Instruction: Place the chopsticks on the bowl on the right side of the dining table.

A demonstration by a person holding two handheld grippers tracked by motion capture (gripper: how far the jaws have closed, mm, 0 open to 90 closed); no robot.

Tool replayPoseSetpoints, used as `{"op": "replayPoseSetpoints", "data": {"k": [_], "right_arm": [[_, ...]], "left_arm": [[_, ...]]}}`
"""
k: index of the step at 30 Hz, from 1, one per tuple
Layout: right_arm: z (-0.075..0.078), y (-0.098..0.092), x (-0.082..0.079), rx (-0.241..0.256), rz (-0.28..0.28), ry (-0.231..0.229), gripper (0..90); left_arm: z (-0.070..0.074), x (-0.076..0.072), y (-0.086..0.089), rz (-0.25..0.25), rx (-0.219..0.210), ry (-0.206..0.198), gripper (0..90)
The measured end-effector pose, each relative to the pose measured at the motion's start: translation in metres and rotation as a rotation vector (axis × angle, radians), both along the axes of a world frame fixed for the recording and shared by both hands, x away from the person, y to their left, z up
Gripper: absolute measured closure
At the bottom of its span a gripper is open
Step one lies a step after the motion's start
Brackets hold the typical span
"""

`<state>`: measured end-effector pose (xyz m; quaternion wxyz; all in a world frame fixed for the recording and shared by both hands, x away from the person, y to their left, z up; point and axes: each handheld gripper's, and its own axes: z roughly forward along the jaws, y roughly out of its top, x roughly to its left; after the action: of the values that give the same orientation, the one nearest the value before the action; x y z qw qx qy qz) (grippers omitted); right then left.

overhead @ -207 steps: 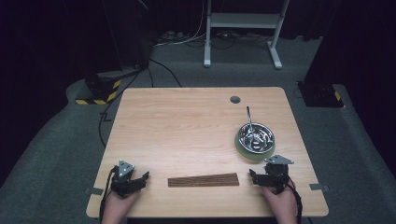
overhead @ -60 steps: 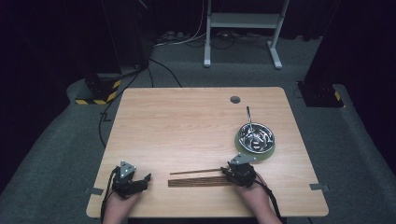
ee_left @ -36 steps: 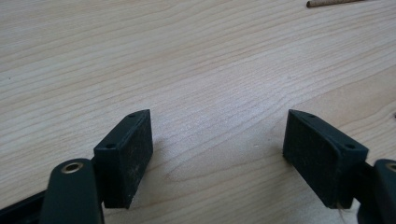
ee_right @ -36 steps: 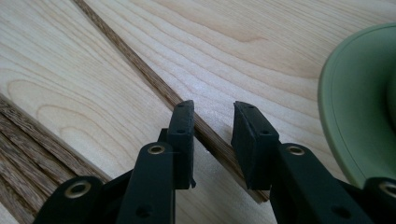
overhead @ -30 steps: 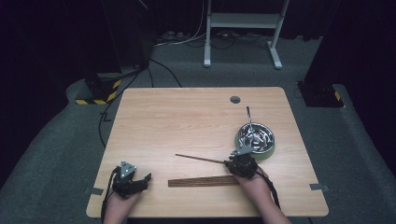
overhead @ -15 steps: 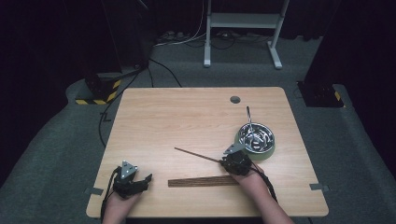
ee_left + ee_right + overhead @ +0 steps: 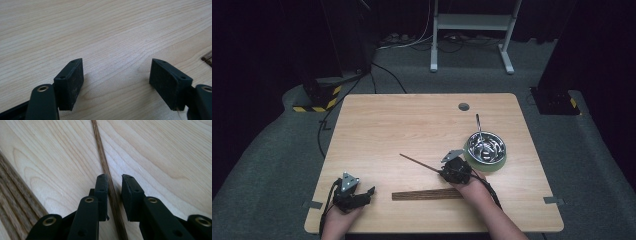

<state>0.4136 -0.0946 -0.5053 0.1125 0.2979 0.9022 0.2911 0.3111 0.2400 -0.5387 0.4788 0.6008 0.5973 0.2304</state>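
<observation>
Chopstick (image 7: 105, 167) — slim, dark brown wood — between right gripper's (image 7: 114, 182) narrowed jaws; left gripper (image 7: 116, 75) wide.

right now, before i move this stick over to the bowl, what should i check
1. Thin dark wooden stick lies between the jaws of the right gripper: ok.
2. Both pads pressing it: cannot tell; a gap shows on one side.
3. Green-rimmed metal bowl close beside that gripper, bare table between: ok.
4. Room in the bowl, which holds metal cutlery: cannot tell.
5. Left gripper open, apart from the row of dark wooden sticks: ok.
</observation>
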Motion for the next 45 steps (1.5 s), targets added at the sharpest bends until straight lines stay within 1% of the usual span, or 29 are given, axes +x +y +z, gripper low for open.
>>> {"op": "replayPoseSetpoints", "data": {"k": [1, 2, 4, 5, 6, 7, 8, 9, 11, 12, 13, 14, 16, 17, 21, 23, 25, 30, 34, 38, 39, 40, 41, 42, 43, 44, 45], "right_arm": [[0.0, 0.0, 0.0, 0.0, 0.0, 0.0, 74.7], [0.0, 0.004, 0.003, -0.009, 0.004, -0.015, 73.3], [0.0, 0.006, 0.004, -0.011, 0.0, -0.007, 73.4], [0.0, 0.008, 0.006, 0.005, 0.015, 0.013, 75.0], [0.0, 0.009, 0.007, 0.0, 0.02, 0.0, 75.3], [0.0, 0.011, 0.007, 0.009, 0.023, 0.009, 75.4], [0.0, 0.012, 0.007, 0.003, 0.034, 0.005, 75.4], [0.001, 0.013, 0.008, -0.009, 0.034, 0.001, 75.4], [0.0, 0.015, 0.007, -0.007, 0.028, 0.003, 75.8], [0.0, 0.015, 0.008, -0.009, 0.034, -0.004, 75.7], [0.001, 0.015, 0.008, -0.007, 0.031, 0.003, 75.8], [0.0, 0.015, 0.008, -0.01, 0.03, -0.004, 75.7], [0.0, 0.015, 0.007, -0.007, 0.023, 0.002, 75.8], [0.0, 0.014, 0.008, 0.0, 0.038, 0.003, 76.0], [0.0, 0.014, 0.01, 0.005, 0.048, 0.001, 74.8], [-0.001, 0.015, 0.011, 0.007, 0.053, 0.002, 74.8], [-0.001, 0.016, 0.013, 0.014, 0.066, -0.006, 75.2], [-0.002, 0.018, 0.013, 0.023, 0.072, -0.004, 75.9], [-0.003, 0.02, 0.014, 0.029, 0.081, -0.019, 75.8], [-0.002, 0.024, 0.014, 0.017, 0.102, -0.022, 77.7], [-0.003, 0.025, 0.013, 0.018, 0.096, -0.022, 79.0], [-0.002, 0.026, 0.013, 0.013, 0.107, -0.025, 81.2], [-0.002, 0.026, 0.013, 0.013, 0.107, -0.025, 81.2], [-0.002, 0.027, 0.011, 0.003, 0.116, -0.034, 83.0], [-0.002, 0.027, 0.011, -0.003, 0.121, -0.042, 83.2], [-0.002, 0.028, 0.01, -0.002, 0.118, -0.034, 83.2], [-0.002, 0.028, 0.011, -0.006, 0.122, -0.038, 83.3]], "left_arm": [[0.0, 0.0, 0.0, 0.0, 0.0, 0.0, 27.3], [0.0, 0.0, -0.001, 0.012, -0.012, 0.001, 27.3], [0.0, 0.0, -0.001, 0.009, -0.012, 0.001, 26.9], [0.0, 0.0, 0.0, -0.004, 0.004, 0.002, 26.3], [0.0, 0.0, 0.0, -0.002, -0.003, -0.003, 26.1], [0.0, 0.0, 0.0, -0.005, 0.005, 0.003, 25.9], [0.0, 0.0, 0.0, -0.008, 0.006, 0.004, 25.5], [0.0, 0.0, 0.0, -0.013, 0.011, 0.008, 25.1], [0.0, 0.0, 0.0, -0.014, 0.012, 0.008, 24.7], [0.0, 0.0, 0.0, -0.014, 0.012, 0.008, 24.7], [0.0, 0.0, 0.0, -0.012, 0.009, 0.006, 24.7], [0.0, 0.0, 0.0, -0.016, 0.013, 0.009, 24.7], [0.0, 0.0, 0.0, -0.014, 0.012, 0.007, 24.7], [0.0, -0.001, 0.0, -0.01, 0.011, 0.006, 24.7], [0.0, 0.0, -0.001, -0.005, 0.003, 0.002, 24.7], [0.0, -0.001, 0.0, -0.009, 0.014, 0.008, 24.7], [0.0, -0.001, 0.0, -0.007, 0.008, 0.004, 24.7], [0.0, -0.001, 0.0, -0.01, 0.014, 0.008, 24.7], [0.0, -0.001, 0.001, -0.014, 0.022, 0.012, 24.8], [0.0, -0.001, 0.001, -0.014, 0.022, 0.011, 24.9], [0.0, -0.001, 0.0, -0.009, 0.015, 0.008, 24.9], [0.0, -0.001, 0.0, -0.009, 0.015, 0.008, 25.0], [0.0, -0.002, 0.0, -0.007, 0.012, 0.008, 25.0], [0.0, -0.002, -0.001, -0.001, 0.001, 0.005, 25.1], [0.0, -0.002, -0.001, 0.001, -0.001, 0.005, 25.1], [0.0, -0.002, -0.001, 0.001, -0.003, 0.002, 25.1], [0.0, -0.002, -0.001, 0.001, 0.0, 0.006, 25.2]]}}
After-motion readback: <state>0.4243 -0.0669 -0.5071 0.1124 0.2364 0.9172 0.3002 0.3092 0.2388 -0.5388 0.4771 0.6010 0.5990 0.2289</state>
